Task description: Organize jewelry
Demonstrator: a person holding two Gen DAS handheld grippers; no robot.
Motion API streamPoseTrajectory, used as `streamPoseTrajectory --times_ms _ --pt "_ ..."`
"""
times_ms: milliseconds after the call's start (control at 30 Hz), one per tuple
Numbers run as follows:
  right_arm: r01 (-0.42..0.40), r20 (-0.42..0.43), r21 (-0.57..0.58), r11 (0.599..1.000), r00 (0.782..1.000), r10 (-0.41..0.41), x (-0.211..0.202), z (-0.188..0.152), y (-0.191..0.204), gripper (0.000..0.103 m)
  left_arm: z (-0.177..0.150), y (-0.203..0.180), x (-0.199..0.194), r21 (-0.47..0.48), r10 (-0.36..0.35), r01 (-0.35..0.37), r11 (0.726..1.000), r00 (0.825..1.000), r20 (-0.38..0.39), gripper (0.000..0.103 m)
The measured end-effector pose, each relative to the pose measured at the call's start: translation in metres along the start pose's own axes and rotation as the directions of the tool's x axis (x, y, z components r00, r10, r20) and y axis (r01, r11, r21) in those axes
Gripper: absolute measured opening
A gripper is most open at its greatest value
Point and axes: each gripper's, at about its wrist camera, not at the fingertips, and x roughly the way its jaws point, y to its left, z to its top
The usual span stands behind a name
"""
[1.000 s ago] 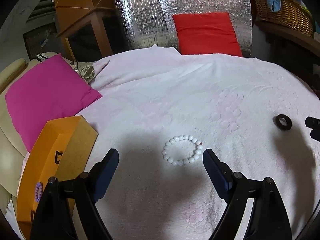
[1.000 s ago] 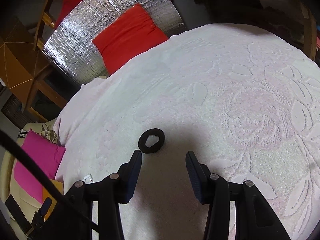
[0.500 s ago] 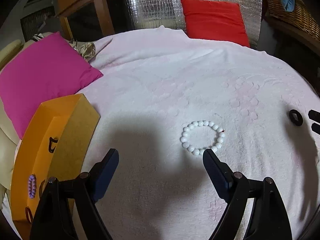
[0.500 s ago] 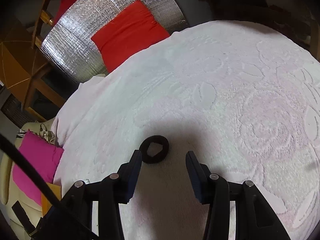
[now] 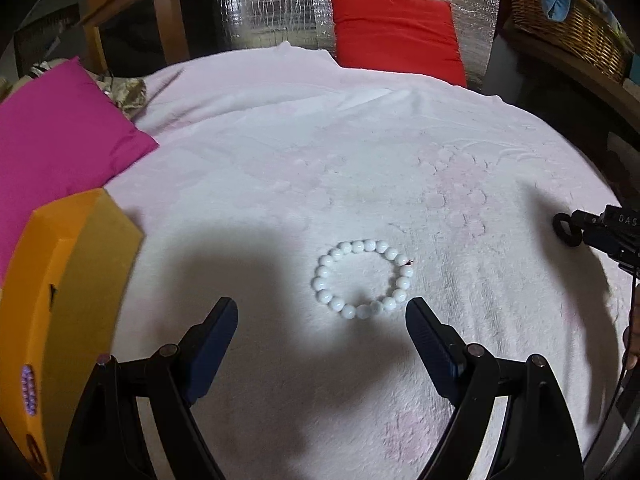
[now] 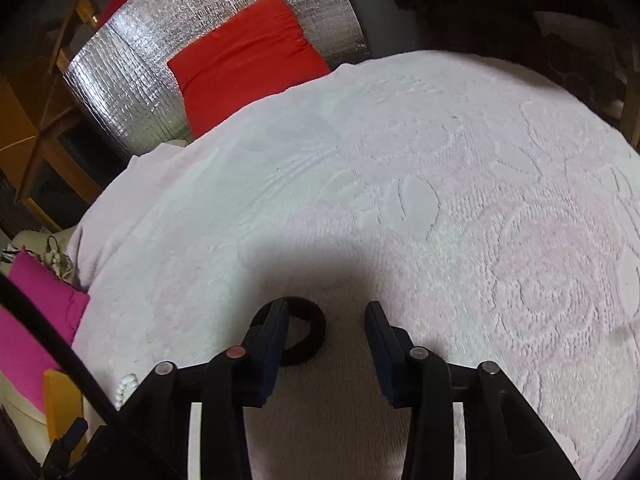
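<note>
A white bead bracelet (image 5: 363, 279) lies flat on the pale pink blanket (image 5: 320, 168). My left gripper (image 5: 320, 312) is open, just short of it, with the bracelet nearer its right finger. A black ring-shaped band (image 6: 306, 332) lies on the blanket in the right wrist view. My right gripper (image 6: 327, 316) is open, and its left finger overlaps the band's left edge. The band (image 5: 566, 230) and the right gripper's tip (image 5: 600, 232) also show at the right edge of the left wrist view. An open orange box (image 5: 48, 304) at the left holds a purple bead bracelet (image 5: 28, 390).
A magenta cushion (image 5: 60, 140) lies behind the orange box. A red cushion (image 5: 396, 32) leans on a silver foil panel (image 5: 272, 4) at the back. A wicker basket (image 5: 568, 20) stands on a shelf at the back right. The blanket's edge drops off at the right.
My left gripper has swung left and back toward the white bracelet, which now sits close between its fingers. My right gripper has moved forward, so the black band now sits at its left finger.
</note>
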Motion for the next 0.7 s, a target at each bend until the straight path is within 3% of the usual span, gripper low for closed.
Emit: streamPoseTrajectory --times_ms 100,167,333,567,700 --pt "0.015 0.004 -0.010 1.000 1.000 -0.015 0.004 0.000 0.001 0.032 0.001 -0.001 0.007 -0.005 -0.020 0.020 1.000 1.000 -0.014 0.086" --pt "0.035 0.013 -0.030 0.999 0.999 -0.035 0.006 0.000 0.004 0.022 0.001 -0.004 0.014 -0.007 -0.045 0.045 0.999 0.998 -0.034 0.086" --pt "0.040 0.022 -0.049 0.998 0.999 -0.039 0.005 0.001 0.005 0.011 0.002 -0.009 0.022 -0.009 -0.041 0.040 0.999 0.998 -0.044 0.086" --pt "-0.013 0.008 -0.017 1.000 1.000 0.013 -0.007 -0.002 -0.003 0.011 0.003 -0.011 0.028 -0.033 -0.097 0.095 0.995 0.994 -0.055 0.085" --pt "-0.051 -0.007 0.006 0.999 0.999 0.051 -0.014 -0.004 -0.009 0.011 0.001 -0.013 0.029 -0.022 -0.096 0.095 0.995 0.994 -0.053 0.063"
